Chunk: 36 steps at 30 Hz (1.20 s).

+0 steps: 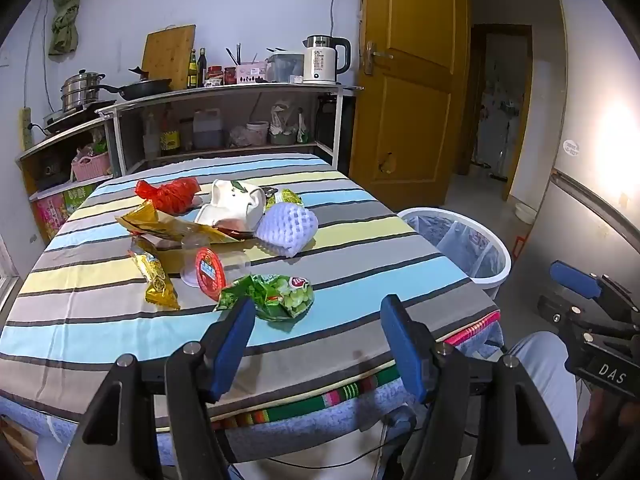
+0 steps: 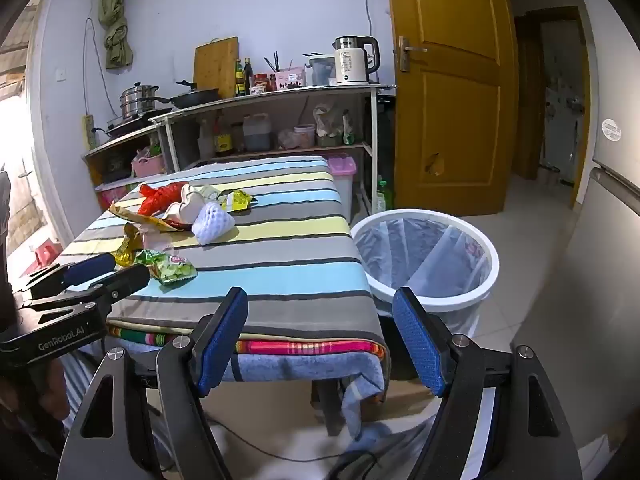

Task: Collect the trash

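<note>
Trash lies on the striped table (image 1: 360, 280): a green snack bag (image 1: 276, 294) nearest, a red-lidded clear cup (image 1: 210, 270), a gold wrapper (image 1: 156, 280), a white foam net (image 1: 288, 226), a white takeaway box (image 1: 234, 206) and a red plastic bag (image 1: 172, 194). My left gripper (image 1: 318, 304) hovers open over the table's near edge, just short of the green bag, holding nothing. My right gripper (image 2: 320, 296) is open and empty off the table's near right corner, facing the lined white bin (image 2: 492, 264). The green bag (image 2: 172, 266) sits beside the left gripper (image 2: 116, 272).
The bin (image 1: 498, 252) stands on the floor against the table's right side. Behind the table are shelves (image 1: 224, 92) with pots, bottles and a kettle (image 1: 324, 60). A yellow door (image 2: 448, 80) and tiled floor lie to the right. A person's leg (image 1: 540, 380) is below.
</note>
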Each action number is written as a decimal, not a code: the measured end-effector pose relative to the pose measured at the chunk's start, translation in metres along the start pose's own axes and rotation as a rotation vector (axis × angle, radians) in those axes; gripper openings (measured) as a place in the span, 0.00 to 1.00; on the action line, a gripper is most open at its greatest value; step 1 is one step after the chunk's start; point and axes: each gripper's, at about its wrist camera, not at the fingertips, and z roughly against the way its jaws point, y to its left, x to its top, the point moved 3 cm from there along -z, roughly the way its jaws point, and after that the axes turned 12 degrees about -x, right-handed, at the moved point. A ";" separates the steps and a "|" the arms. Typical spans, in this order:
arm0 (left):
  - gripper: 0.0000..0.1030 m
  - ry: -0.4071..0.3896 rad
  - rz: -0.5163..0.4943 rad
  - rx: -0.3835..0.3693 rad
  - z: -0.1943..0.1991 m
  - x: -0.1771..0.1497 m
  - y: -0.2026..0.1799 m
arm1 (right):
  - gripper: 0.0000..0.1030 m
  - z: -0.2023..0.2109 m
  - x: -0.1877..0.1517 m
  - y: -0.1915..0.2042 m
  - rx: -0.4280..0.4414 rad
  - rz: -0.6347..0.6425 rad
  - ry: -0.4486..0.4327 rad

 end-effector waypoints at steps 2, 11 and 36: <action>0.65 -0.012 -0.009 0.003 0.001 0.000 -0.001 | 0.73 0.001 -0.001 -0.001 0.000 -0.001 -0.002; 0.65 -0.014 -0.003 -0.003 0.012 0.005 0.000 | 0.73 0.000 0.000 0.003 -0.005 0.018 0.020; 0.65 -0.024 0.002 -0.006 0.008 0.003 -0.002 | 0.73 -0.001 0.000 0.005 -0.007 0.017 0.022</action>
